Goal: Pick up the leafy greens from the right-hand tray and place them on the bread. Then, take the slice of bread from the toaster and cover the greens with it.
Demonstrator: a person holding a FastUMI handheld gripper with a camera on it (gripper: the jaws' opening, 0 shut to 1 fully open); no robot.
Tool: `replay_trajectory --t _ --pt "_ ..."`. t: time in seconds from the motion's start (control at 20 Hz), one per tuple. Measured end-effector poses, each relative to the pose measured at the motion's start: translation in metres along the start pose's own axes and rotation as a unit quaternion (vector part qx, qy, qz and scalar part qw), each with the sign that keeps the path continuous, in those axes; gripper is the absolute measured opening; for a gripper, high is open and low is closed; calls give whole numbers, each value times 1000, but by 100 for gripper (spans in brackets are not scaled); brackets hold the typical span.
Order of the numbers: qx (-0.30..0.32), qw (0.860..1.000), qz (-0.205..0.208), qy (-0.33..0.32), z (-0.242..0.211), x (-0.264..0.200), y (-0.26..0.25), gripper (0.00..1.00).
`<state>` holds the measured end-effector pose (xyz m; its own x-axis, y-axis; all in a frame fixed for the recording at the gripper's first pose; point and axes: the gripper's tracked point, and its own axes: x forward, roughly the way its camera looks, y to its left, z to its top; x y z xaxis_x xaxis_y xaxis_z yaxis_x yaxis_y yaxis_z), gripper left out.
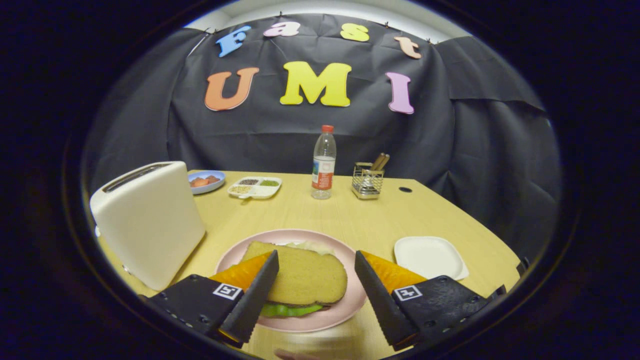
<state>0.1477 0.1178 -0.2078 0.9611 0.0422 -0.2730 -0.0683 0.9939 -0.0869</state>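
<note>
The hand-held gripper (314,280) is spread wide, with one finger on each side of the top bread slice (304,274) and not touching it — it holds nothing. The bread sits on the pink plate (345,305), and the leafy greens (286,310) peek out from under its near edge. So the greens are covered, and the sandwich looks finished. I think the fingers are apart because the bread has been let go.

The toaster (150,220) stands on the worktop (325,215) just left of the plate, close enough for a short reach. I cannot see a slice in its slot. The white tray (431,256) lies just right of the plate, where the greens came from.

Behind the plate, well apart from it, stands a water bottle (324,162) with a red cap. Its label is too small to read. Right of the bottle is a wire holder (367,182) with sticks in it. Left of the bottle are a divided dish (255,186) and a blue plate (206,181) of food — none of them part of the job.
</note>
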Motion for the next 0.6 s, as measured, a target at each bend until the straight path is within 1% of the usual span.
replay_trajectory --t 0.2,0.3,0.5,0.6 --pt "-7 999 0 -51 38 -43 7 96" --pt "-1 998 2 -62 51 -67 10 96" --pt "-22 995 -28 -97 86 -119 -4 96" --pt "-18 992 -28 -119 104 -148 -9 96"
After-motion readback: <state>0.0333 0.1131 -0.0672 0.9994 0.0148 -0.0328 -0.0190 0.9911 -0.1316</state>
